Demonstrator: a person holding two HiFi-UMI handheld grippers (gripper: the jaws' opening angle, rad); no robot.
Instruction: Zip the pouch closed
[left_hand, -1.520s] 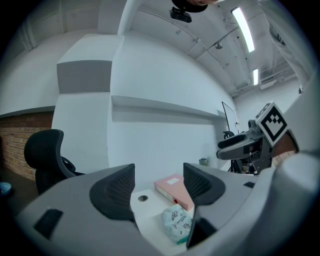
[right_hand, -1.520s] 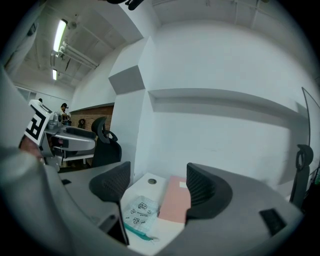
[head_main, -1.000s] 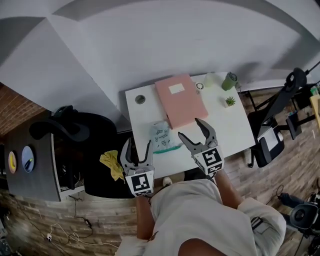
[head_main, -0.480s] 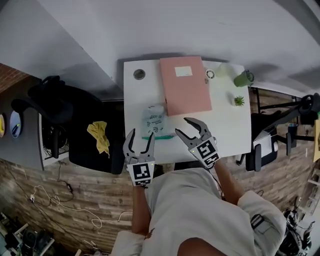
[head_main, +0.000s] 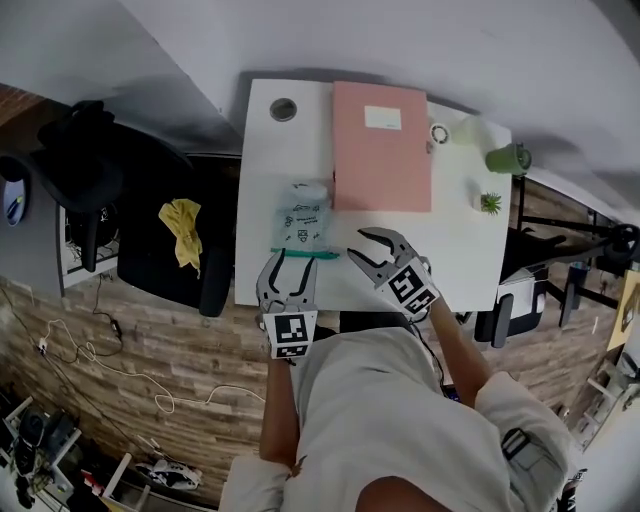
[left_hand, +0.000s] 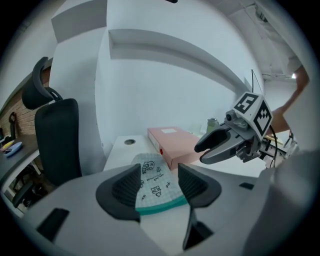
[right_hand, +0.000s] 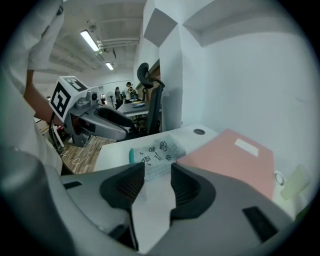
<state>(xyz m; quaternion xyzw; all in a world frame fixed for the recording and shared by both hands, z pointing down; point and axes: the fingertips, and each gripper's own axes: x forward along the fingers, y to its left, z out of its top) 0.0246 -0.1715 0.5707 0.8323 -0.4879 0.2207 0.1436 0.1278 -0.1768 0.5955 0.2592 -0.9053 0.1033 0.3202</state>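
White table (head_main: 462, 252) with pouch (head_main: 303, 220), pink folder (head_main: 382, 145), small plant (head_main: 490, 203)

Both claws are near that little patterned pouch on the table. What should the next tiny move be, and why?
Probably lower the left gripper onto the teal zipper edge of the pouch and pinch it, to steady it. Both grippers' jaws have just been closing, but grip nothing: the pouch lies beyond the left jaws, untouched, and the right gripper hovers over bare table beside it.

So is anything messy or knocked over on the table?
Nothing on the table looks wrong. The pouch lies flat, the pink folder sits straight, and the little plant stands upright. Only a yellow cloth lies crumpled off to the side, beside the table.
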